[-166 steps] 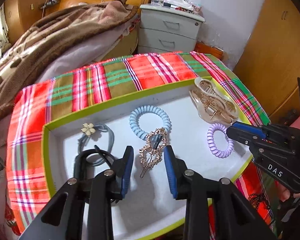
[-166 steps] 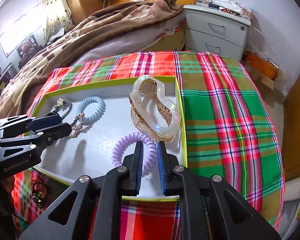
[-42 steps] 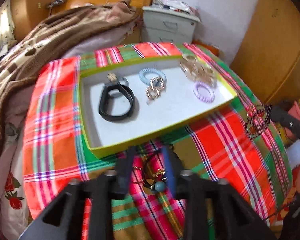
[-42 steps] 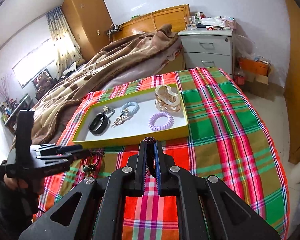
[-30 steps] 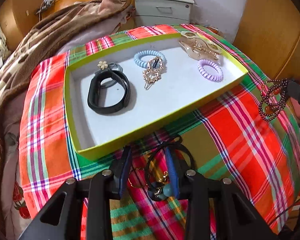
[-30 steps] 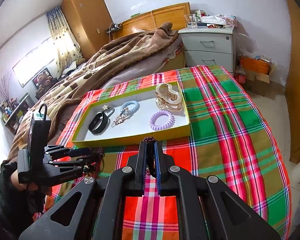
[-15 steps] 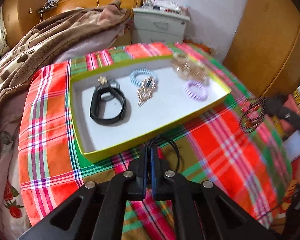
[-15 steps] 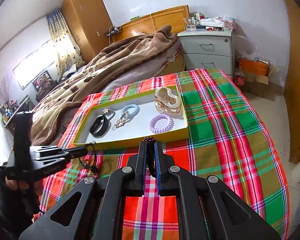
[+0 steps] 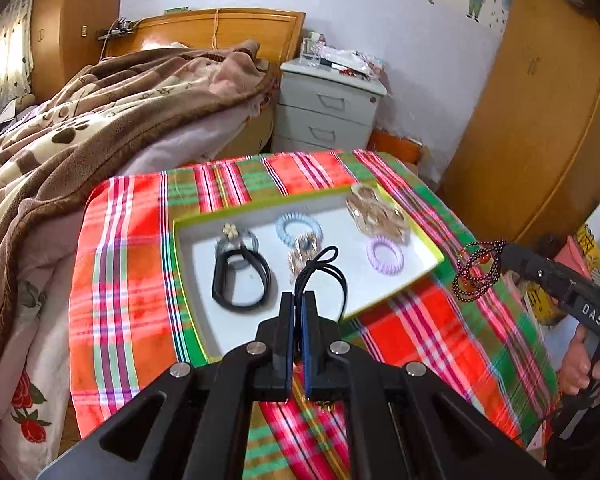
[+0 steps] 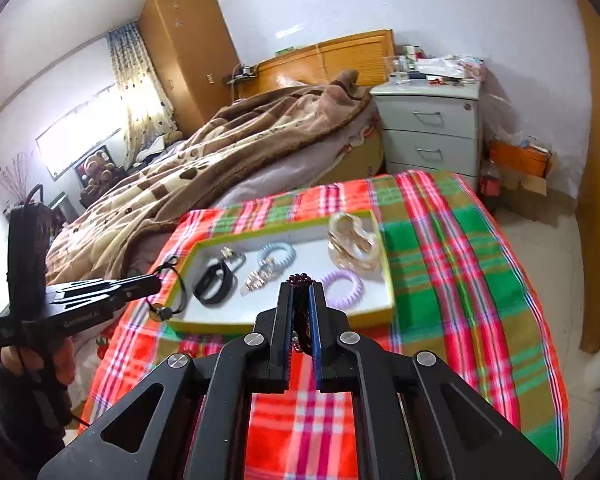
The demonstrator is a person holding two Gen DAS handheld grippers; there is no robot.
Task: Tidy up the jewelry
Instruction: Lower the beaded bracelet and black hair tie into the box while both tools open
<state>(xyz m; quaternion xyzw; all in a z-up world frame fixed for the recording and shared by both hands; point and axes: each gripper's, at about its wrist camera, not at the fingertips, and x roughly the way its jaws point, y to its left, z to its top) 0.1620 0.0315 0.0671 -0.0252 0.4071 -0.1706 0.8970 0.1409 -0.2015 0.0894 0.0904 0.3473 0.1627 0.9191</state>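
My left gripper (image 9: pixel 299 300) is shut on a black cord hair tie (image 9: pixel 327 265) and holds it in the air above the near edge of the green-rimmed white tray (image 9: pixel 431 249). It shows from the side in the right wrist view (image 10: pixel 156 281), the tie (image 10: pixel 171 292) hanging with a bead. My right gripper (image 10: pixel 300 292) is shut on a dark beaded bracelet (image 10: pixel 300 280), held up right of the tray (image 10: pixel 384 309); the bracelet (image 9: pixel 476 270) dangles from it in the left wrist view. In the tray lie a black band (image 9: pixel 240 280), blue coil tie (image 9: pixel 298 228), purple coil tie (image 9: pixel 385 256), rhinestone clip and claw clip (image 9: pixel 376 210).
The tray sits on a table with a red and green plaid cloth (image 9: pixel 440 336). A bed with a brown blanket (image 9: pixel 100 112) stands behind left. A grey nightstand (image 9: pixel 328 108) and wooden wardrobe (image 9: pixel 540 112) are at the back right.
My left gripper has closed on the black hair tie and lifted it off the cloth, higher than half a second ago. My right gripper keeps holding the beaded bracelet and has also risen.
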